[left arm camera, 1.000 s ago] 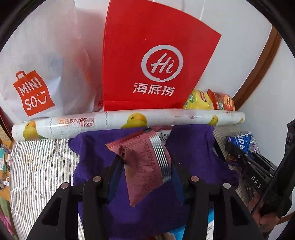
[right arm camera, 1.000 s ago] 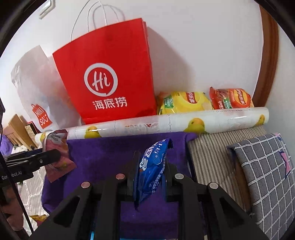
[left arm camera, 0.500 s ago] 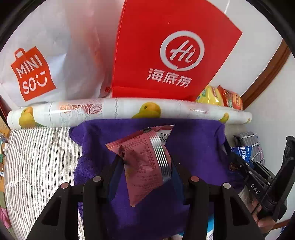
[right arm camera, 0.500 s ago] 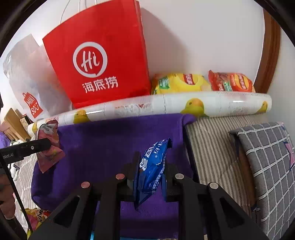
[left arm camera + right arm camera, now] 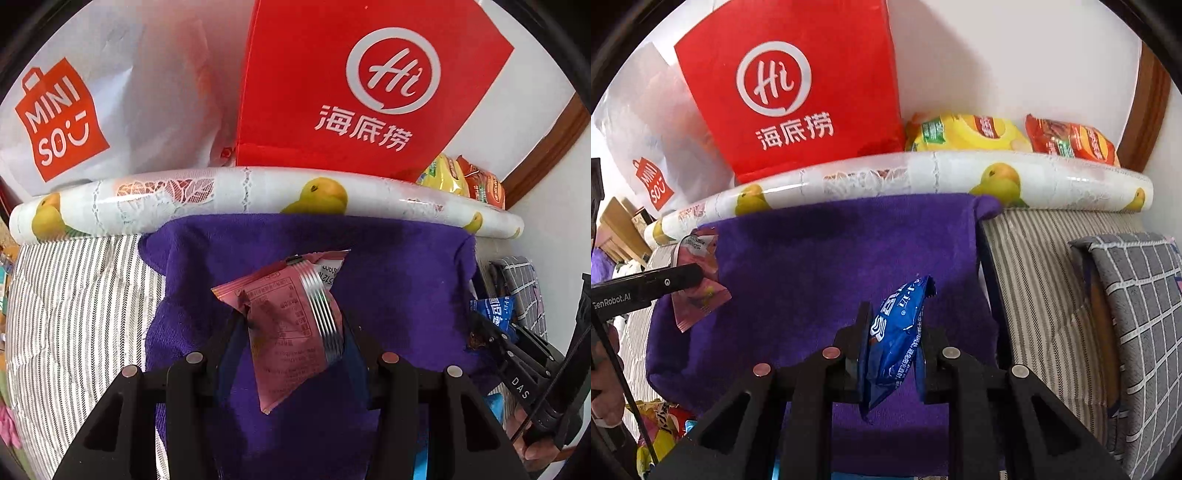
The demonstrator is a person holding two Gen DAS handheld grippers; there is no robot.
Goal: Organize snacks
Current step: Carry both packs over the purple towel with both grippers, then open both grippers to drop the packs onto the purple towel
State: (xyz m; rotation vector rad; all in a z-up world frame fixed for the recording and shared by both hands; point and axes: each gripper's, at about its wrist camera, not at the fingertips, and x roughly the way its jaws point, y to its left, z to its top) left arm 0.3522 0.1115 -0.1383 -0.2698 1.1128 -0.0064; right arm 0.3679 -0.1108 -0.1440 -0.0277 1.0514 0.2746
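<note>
Containers: red paper bag [image 5: 354, 81] with white "Hi" logo stands at top centre of the left wrist view, against the white wall [image 5: 1015, 55]. White MINISO bag [image 5: 110, 96] beside it at upper left, touching. Contents of both not visible.

Behind the bags' right side, two chip packs lie against the wall: yellow chip bag [image 5: 964, 133], orange chip bag [image 5: 1071, 142], side by side.

Surface: duck-print roll [image 5: 258, 192] lies across the frame in front of the bags. Purple towel [image 5: 388, 266] spread below it, centre frame, on striped bedding [image 5: 77, 295]. Grey checked cushion [image 5: 1137, 314] at right edge of the right wrist view. Wood door trim [image 5: 1152, 99] at upper right.

Left gripper [image 5: 291, 332]: angled down over the towel, jaws pinching a pink snack packet [image 5: 288, 325] by its sides; packet clear of the towel.

Right gripper [image 5: 890, 343]: also angled down over the towel, jaws nearly pressed together on a blue snack packet [image 5: 897, 332], held edge-on, upright.

A person's hand [image 5: 604, 369] shows at lower left edge of the right wrist view, on the left tool's handle.
</note>
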